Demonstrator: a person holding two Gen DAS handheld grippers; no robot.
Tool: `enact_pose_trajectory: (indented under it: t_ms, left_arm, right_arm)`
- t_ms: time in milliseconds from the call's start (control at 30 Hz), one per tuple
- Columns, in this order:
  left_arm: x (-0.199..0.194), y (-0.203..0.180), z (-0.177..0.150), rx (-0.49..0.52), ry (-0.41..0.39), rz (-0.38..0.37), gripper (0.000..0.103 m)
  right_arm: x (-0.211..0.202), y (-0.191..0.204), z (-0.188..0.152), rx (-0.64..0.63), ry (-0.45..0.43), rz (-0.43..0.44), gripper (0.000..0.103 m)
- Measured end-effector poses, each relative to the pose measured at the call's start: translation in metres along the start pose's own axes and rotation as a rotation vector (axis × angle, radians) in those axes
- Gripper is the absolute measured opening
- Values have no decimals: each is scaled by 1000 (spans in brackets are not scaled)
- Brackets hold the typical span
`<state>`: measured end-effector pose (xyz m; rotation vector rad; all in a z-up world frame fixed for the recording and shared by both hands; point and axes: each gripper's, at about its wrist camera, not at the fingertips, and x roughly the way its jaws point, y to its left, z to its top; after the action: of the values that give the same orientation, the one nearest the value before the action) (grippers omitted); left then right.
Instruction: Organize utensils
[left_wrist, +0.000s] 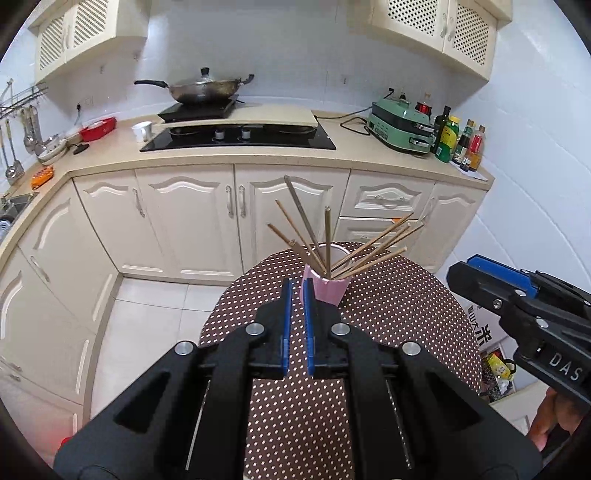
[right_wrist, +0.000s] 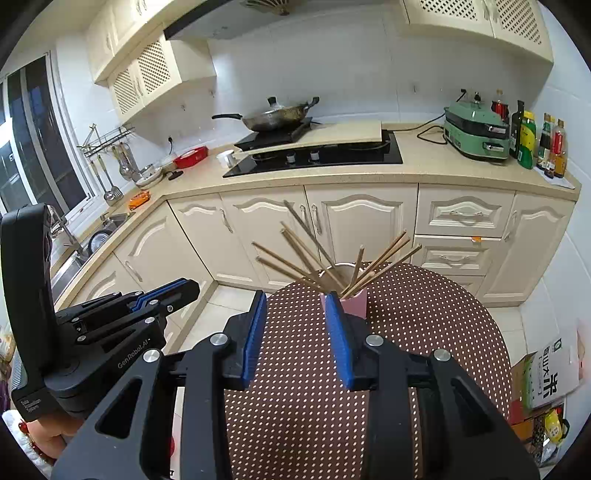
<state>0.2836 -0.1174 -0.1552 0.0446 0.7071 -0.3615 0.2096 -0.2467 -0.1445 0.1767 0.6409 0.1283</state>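
A pink cup stands on a round table with a brown dotted cloth. Several wooden chopsticks fan out of the cup. The cup and chopsticks also show in the right wrist view. My left gripper hangs just short of the cup, its blue pads nearly together with a narrow gap and nothing between them. My right gripper is open and empty above the cloth, close before the cup. Each gripper shows in the other's view, the right one and the left one.
Cream cabinets and a beige L-shaped counter run behind the table. On the counter are a black hob, a wok, a green appliance and bottles. A cardboard box sits on the floor at the right.
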Motion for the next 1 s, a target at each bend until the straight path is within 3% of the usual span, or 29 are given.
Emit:
enact_pose_trajectory:
  t_ms: [100,133,233,333,433,667,1000]
  left_arm:
    - [-25,4,-9,-2,-24,12,8]
    - [-31,6,-11,-2,-30,14,13]
    - [-58,10,-21,-6,-69,26,43]
    - [-86,13,-34,-7,-95,29,44]
    - [-113,14,-46,-12,-121,35,56]
    - [-166,11,-63,-17,-169,50,68]
    - [-213,-4,-76,-36,-225,96,77]
  right_arm:
    - [-16,11,-9,-3,-23,2,33]
    - [-23,15,-12,-3,-32,3,34]
    - [-40,29,-23,-12,-55,6,34]
    - [-59,44,-36,-18,-73,9,35]
    - [-78,56,-48,-27,-88,6,38]
    - [-119,77,-63,-44,-129,-1,45]
    - [-153,79,-71,-75,-186,-5,61]
